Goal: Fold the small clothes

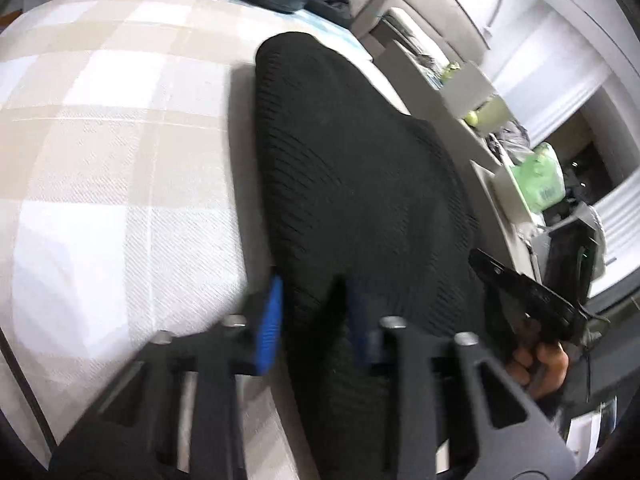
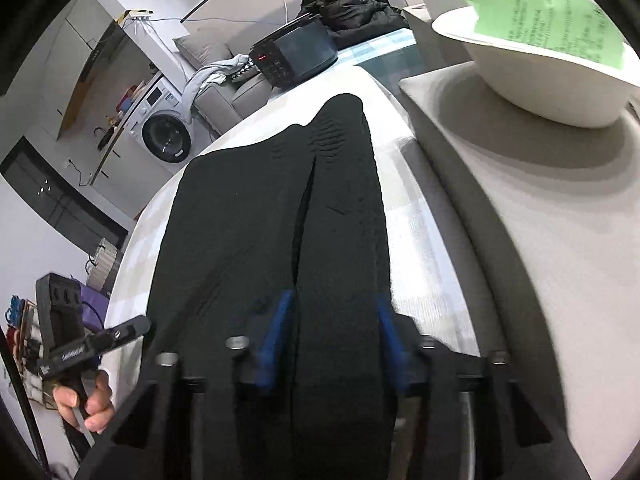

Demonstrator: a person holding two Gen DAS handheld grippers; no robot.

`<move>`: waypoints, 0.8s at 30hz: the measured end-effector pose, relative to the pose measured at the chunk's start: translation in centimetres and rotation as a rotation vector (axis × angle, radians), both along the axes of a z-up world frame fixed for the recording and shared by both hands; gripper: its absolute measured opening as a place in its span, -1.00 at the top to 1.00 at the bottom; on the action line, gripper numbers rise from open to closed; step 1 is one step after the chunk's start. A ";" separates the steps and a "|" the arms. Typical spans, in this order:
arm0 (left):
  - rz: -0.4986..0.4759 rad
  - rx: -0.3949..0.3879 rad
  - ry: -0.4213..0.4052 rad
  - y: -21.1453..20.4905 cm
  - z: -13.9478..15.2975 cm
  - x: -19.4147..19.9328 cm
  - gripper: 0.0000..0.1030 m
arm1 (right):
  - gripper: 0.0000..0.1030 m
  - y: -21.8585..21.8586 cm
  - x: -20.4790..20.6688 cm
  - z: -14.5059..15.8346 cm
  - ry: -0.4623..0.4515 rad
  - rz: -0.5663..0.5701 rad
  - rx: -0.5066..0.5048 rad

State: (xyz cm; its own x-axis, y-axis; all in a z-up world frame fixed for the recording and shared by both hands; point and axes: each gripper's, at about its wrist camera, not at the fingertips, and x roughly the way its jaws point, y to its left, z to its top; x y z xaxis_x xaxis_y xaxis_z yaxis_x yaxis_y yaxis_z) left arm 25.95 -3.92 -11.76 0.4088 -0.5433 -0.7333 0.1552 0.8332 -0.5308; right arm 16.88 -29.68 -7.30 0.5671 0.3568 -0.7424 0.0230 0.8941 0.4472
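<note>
A black ribbed knit garment (image 1: 352, 184) lies stretched on a beige-and-white checked cloth (image 1: 112, 152). In the left wrist view my left gripper (image 1: 316, 320) has its blue pads (image 1: 269, 328) on either side of the garment's near edge, with fabric between them. In the right wrist view the same garment (image 2: 256, 224) runs away from me with a lengthwise fold line. My right gripper (image 2: 332, 336) has its blue pads (image 2: 276, 336) astride the near edge, fabric between them. Each view shows the other hand-held gripper at its side (image 1: 532, 300) (image 2: 76, 344).
A white bowl (image 2: 544, 80) with green paper stands on a grey ledge (image 2: 520, 184) to the right. A black device (image 2: 296, 56) and dark clothes (image 2: 352, 4) lie at the far end. A washing machine (image 2: 164, 132) stands far left.
</note>
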 end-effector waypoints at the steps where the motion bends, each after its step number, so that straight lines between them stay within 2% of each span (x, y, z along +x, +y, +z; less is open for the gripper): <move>1: 0.004 -0.017 0.003 0.0 -0.2 0.0 0.69 | 0.44 0.3 0.2 0.0 0.002 0.008 0.000; 8: 0.051 -0.004 -0.048 1.4 0.5 -1.2 0.79 | 0.49 3.5 2.1 0.3 -0.013 0.045 -0.043; 19: 0.223 0.113 -0.078 12.3 1.4 -1.2 0.79 | 0.49 15.3 5.5 0.1 -0.038 0.227 -0.007; 22: 0.228 0.099 -0.067 13.9 1.4 -1.1 0.78 | 0.49 16.3 5.7 0.3 -0.029 0.233 -0.017; 24: 0.227 0.129 -0.088 13.8 1.7 -1.5 0.78 | 0.48 15.9 5.4 0.6 -0.026 0.217 -0.033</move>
